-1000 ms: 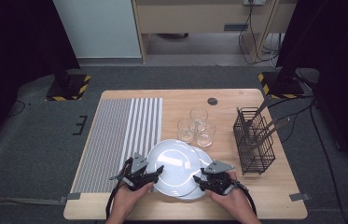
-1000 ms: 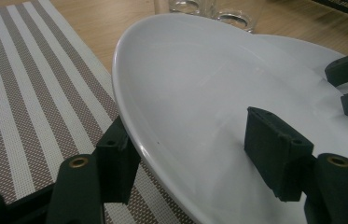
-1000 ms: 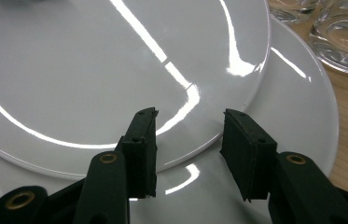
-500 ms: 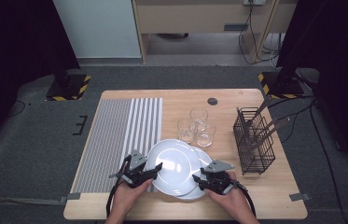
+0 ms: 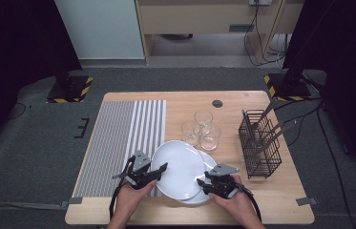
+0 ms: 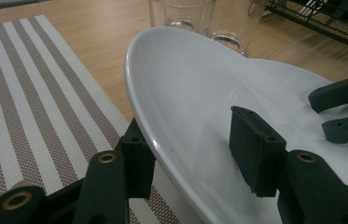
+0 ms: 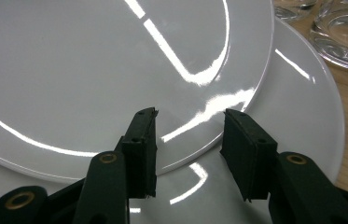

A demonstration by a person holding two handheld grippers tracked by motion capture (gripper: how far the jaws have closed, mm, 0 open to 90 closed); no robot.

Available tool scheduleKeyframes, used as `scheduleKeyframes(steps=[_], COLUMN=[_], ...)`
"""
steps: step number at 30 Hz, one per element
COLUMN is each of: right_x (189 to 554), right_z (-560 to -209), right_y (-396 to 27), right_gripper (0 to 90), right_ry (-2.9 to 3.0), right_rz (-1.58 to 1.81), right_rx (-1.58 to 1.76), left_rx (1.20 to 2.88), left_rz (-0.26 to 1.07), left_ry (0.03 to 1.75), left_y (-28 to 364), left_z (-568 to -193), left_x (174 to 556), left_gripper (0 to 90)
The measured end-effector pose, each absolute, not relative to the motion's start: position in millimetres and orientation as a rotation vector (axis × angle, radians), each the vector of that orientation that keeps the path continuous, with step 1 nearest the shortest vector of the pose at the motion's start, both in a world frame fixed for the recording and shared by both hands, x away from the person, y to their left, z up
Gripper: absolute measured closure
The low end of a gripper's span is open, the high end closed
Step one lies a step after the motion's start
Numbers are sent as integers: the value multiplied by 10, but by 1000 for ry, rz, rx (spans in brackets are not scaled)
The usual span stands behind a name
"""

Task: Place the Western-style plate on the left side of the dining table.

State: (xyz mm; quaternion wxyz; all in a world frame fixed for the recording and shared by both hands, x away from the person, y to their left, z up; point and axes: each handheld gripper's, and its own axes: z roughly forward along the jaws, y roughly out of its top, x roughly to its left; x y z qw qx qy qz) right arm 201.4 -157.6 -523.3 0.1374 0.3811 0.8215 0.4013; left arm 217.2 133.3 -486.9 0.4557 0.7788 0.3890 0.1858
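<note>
Left gripper view: left tool [image 6: 190, 158] astride, unclamped on top plate's [image 6: 195, 93] rim, closing; right tool [image 7: 188, 154] apart.

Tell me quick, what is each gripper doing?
Left gripper: open, jaws just closing around the top plate rim.
Right gripper: open over the plates, holding nothing.

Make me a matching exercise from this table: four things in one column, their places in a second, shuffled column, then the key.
Things:
1. top plate
2. striped mat
3. wire rack
4. glasses

Places:
A. right side of the table
B. left side of the table
C. just behind the plates
D. its rim between the left gripper's jaws

Pairs: 1-D, 2-B, 3-A, 4-C
</note>
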Motion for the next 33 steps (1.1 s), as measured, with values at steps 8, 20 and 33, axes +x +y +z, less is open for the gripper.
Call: scheduleKeyframes(steps=[8, 20, 33], right_x=[2028, 2054, 2068], right_z=[-5232, -5218, -5216], right_y=[-1566, -1546, -1546], right_gripper=[547, 545, 529], right_ry=[2376, 2383, 2386], right_rz=[1165, 1150, 1155], right_rx=[1118, 1117, 1115], left_rx=[1916, 1903, 1897], left_rz=[447, 436, 414], left_ry=[958, 955, 948], left_y=[1349, 1347, 1341], left_z=[-4837, -4779, -4762], left_x=[2178, 2187, 2222], left_gripper=[546, 568, 574])
